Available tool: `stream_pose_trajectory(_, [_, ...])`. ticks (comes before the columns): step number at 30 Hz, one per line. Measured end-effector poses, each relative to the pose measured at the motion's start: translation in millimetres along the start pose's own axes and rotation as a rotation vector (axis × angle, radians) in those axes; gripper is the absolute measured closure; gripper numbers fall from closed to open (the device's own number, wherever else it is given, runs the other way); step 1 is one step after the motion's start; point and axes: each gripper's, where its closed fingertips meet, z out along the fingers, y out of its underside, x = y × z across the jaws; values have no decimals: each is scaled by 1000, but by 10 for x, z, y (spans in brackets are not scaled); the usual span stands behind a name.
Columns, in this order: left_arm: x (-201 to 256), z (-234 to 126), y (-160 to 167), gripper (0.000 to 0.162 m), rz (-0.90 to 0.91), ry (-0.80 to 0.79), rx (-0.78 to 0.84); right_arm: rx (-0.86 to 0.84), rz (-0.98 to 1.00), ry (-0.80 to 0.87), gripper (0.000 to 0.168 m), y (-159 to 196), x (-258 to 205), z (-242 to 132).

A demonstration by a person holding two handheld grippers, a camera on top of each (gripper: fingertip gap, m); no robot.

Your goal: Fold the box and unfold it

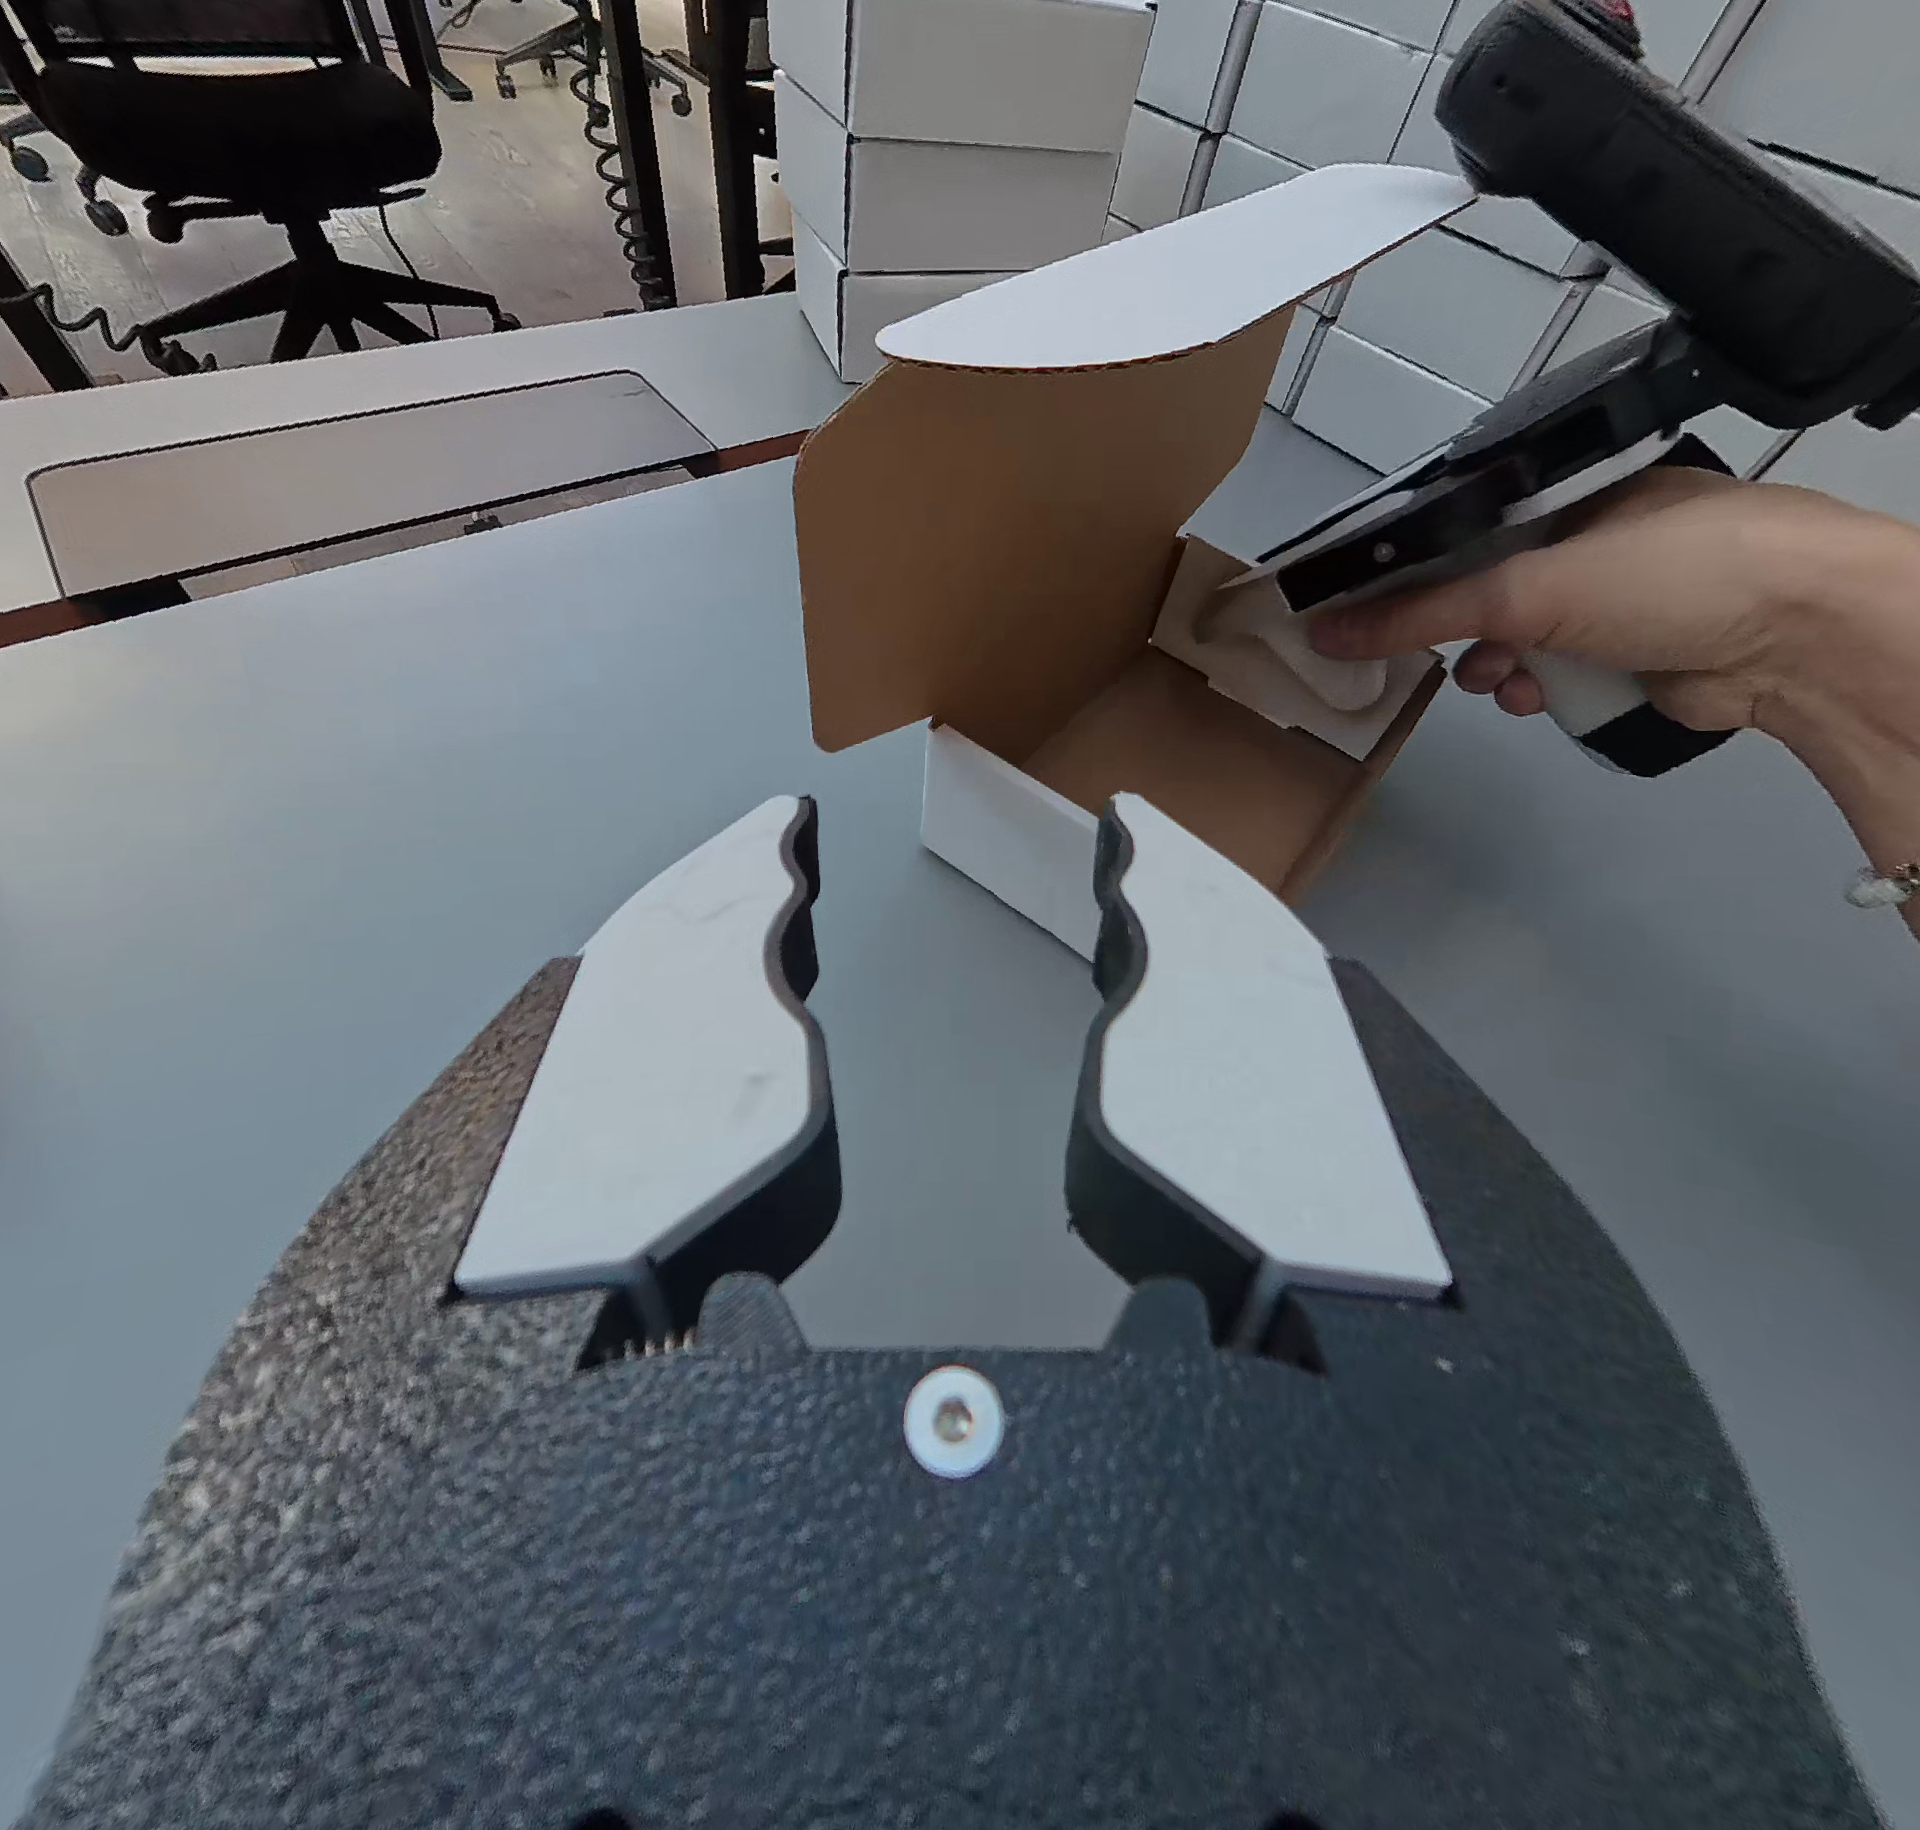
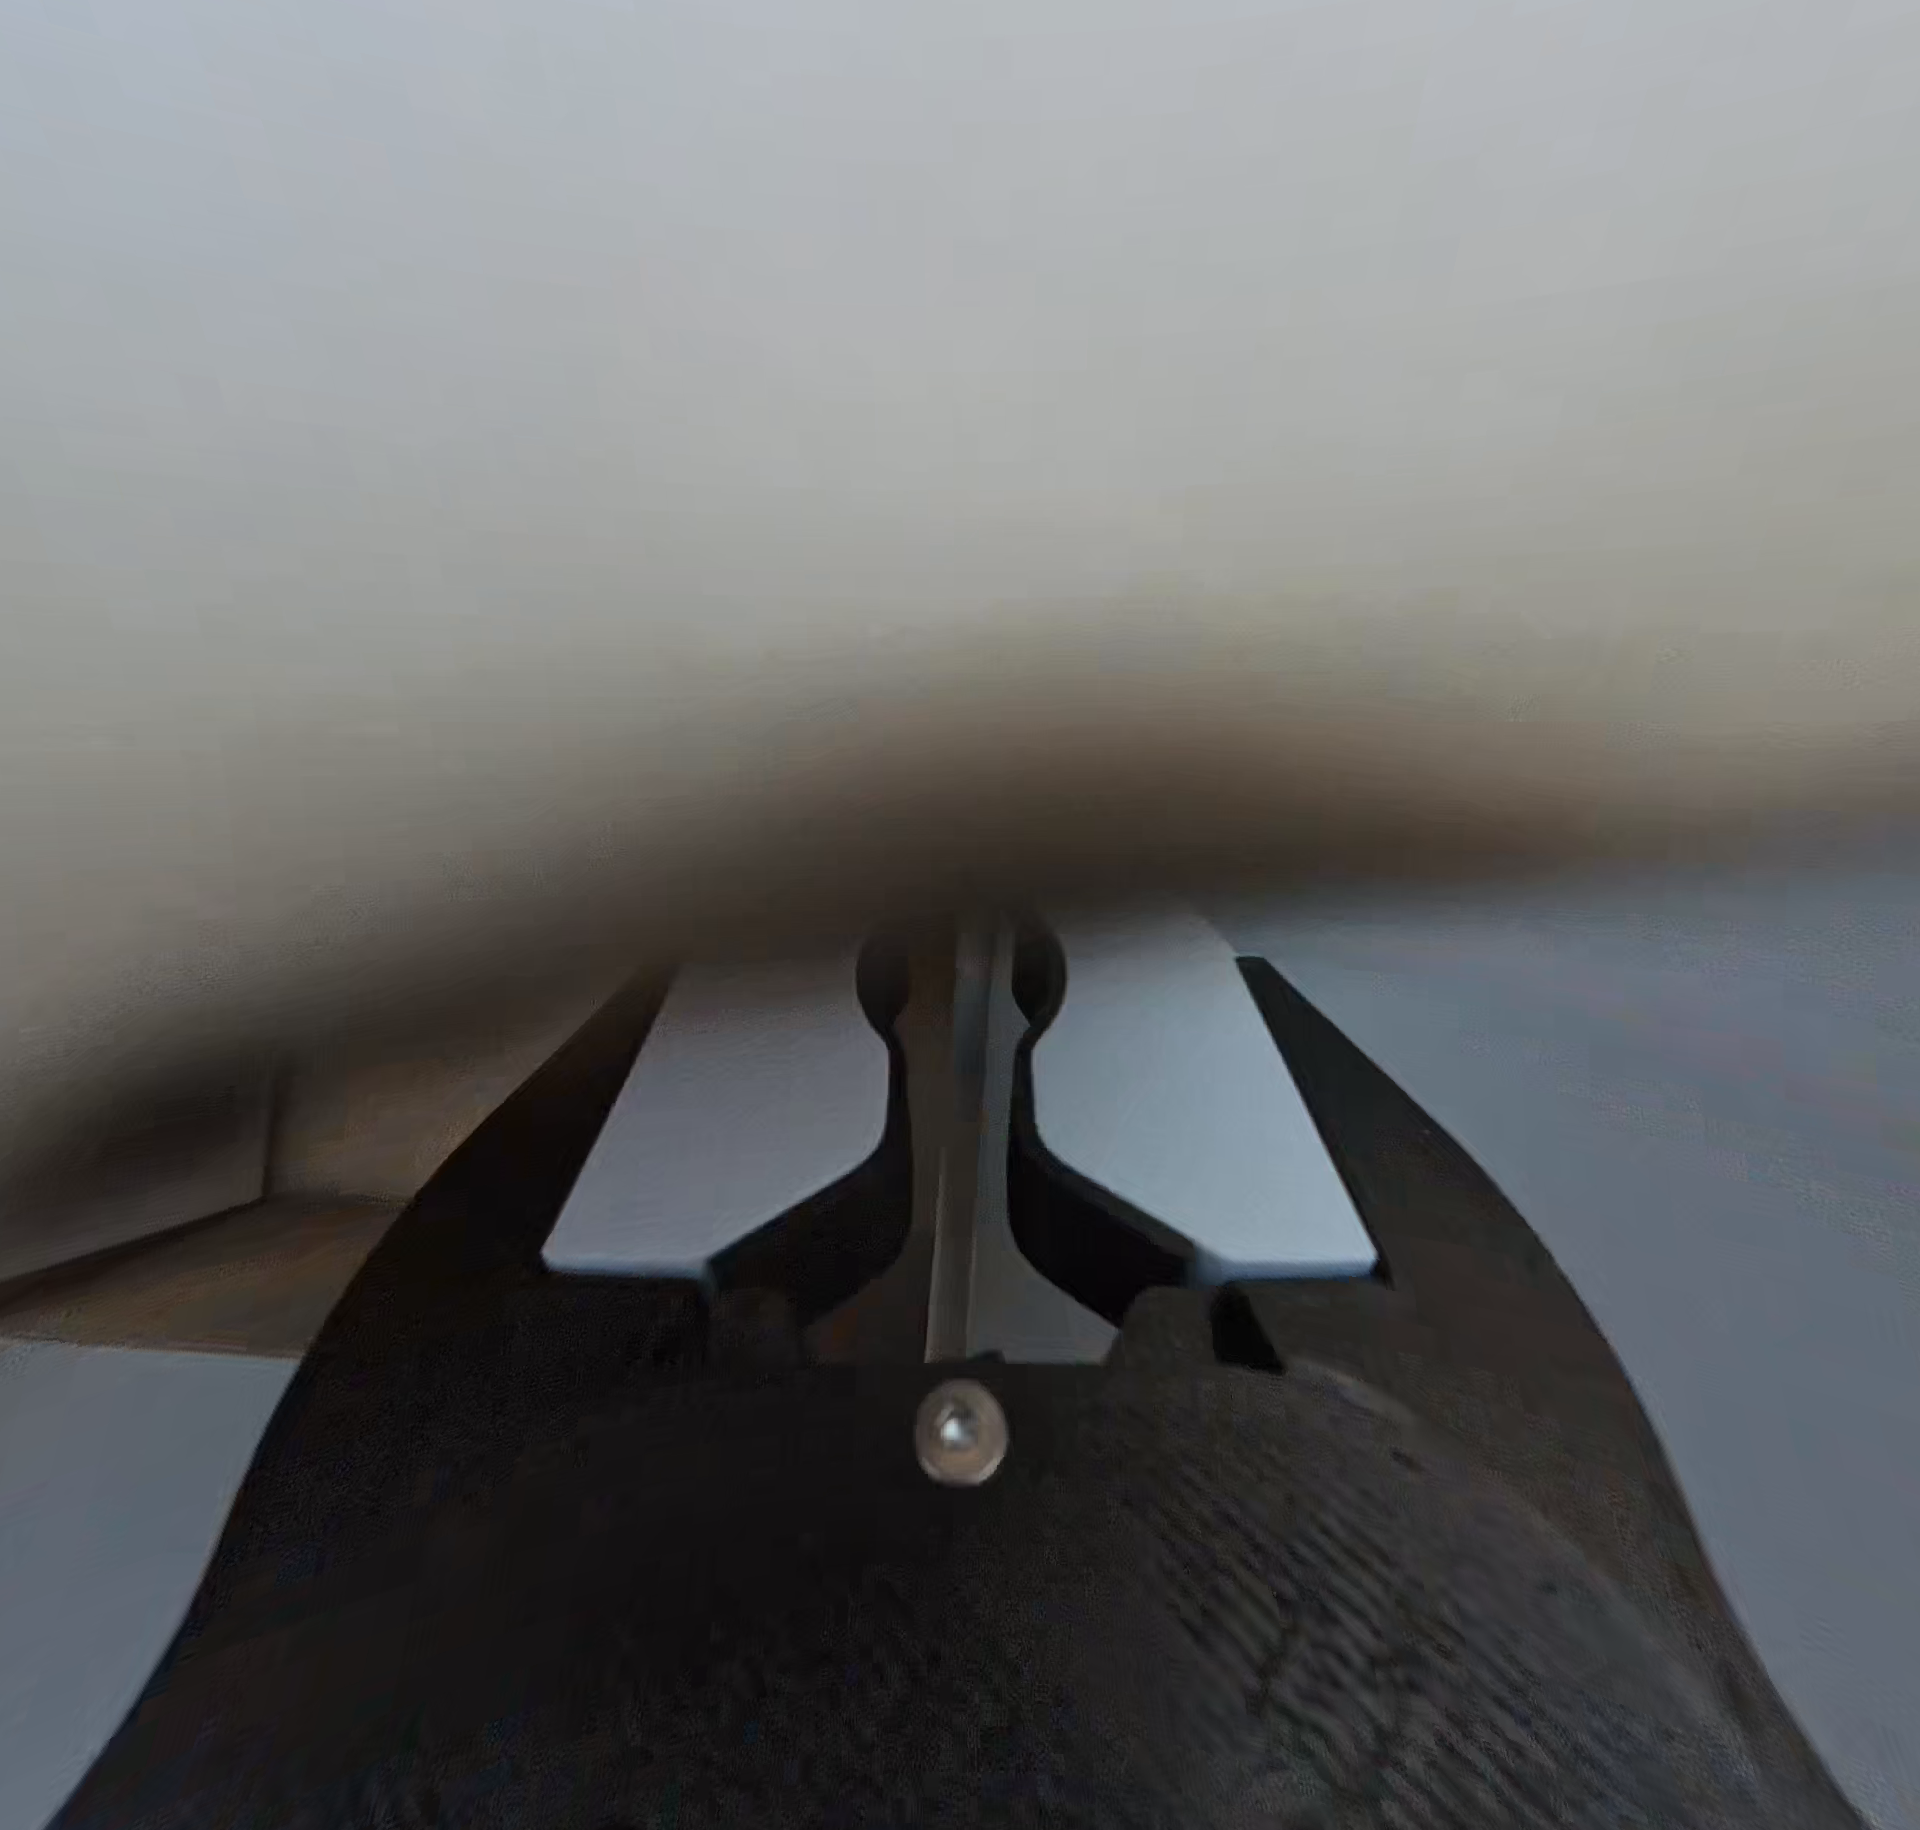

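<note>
A cardboard box (image 1: 1174, 772), white outside and brown inside, stands open on the grey table (image 1: 364, 897). Its lid (image 1: 1018, 533) stands upright, with the white tuck flap (image 1: 1174, 274) curled over at the top. My left gripper (image 1: 958, 824) is open and empty, just in front of the box's near white wall and not touching it. My right gripper (image 1: 1283, 632), held by a hand, reaches in from the right onto the box's far right side wall. In the right wrist view my right gripper (image 2: 961, 959) is shut on a thin cardboard edge, and blurred white cardboard (image 2: 935, 378) fills the view.
A stack of folded white boxes (image 1: 956, 107) stands behind the box. Many more white boxes (image 1: 1351, 66) form a wall at the back right. A white desk panel (image 1: 364, 471) borders the table's far edge. A black office chair (image 1: 239, 118) and desk legs stand beyond it.
</note>
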Motion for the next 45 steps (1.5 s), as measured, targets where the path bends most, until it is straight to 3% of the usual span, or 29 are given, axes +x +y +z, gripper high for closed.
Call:
stream_pose_trajectory(2, [-30, 66, 0, 111, 28, -2, -13, 10, -13, -69, 131, 22, -77, -76])
stream_pose_trajectory(6, [-142, 123, -104, 108, 154, -8, 12, 124, -111, -210, 110, -51, -69, -372])
stream_pose_trajectory(9, [-138, 171, -193, 103, 200, 96, 32, 272, -268, -252, 93, -244, 150, -478])
stream_pose_trajectory(12, [-157, 229, -307, 98, 209, 192, 74, 401, -401, -433, 80, -389, 231, -470])
stream_pose_trajectory(17, [-154, 315, -437, 101, 189, 320, 148, 517, -462, -693, 93, -640, 247, -614])
stream_pose_trajectory(20, [-144, 420, -386, 103, 207, 373, 111, 594, -522, -794, 98, -770, 188, -735])
stream_pose_trajectory(25, [-131, 513, -396, 118, 261, 425, 84, 601, -587, -927, 120, -830, 135, -766])
stream_pose_trajectory(28, [-127, 532, -408, 123, 269, 466, 55, 586, -650, -966, 134, -817, 172, -760])
stream_pose_trajectory(35, [-166, 542, -479, 144, 297, 527, 33, 551, -695, -981, 136, -847, 238, -699])
stream_pose_trajectory(41, [-172, 548, -476, 157, 309, 549, 15, 530, -750, -970, 161, -817, 197, -628])
stream_pose_trajectory(45, [-201, 559, -481, 160, 301, 521, 20, 511, -720, -959, 164, -832, 193, -624])
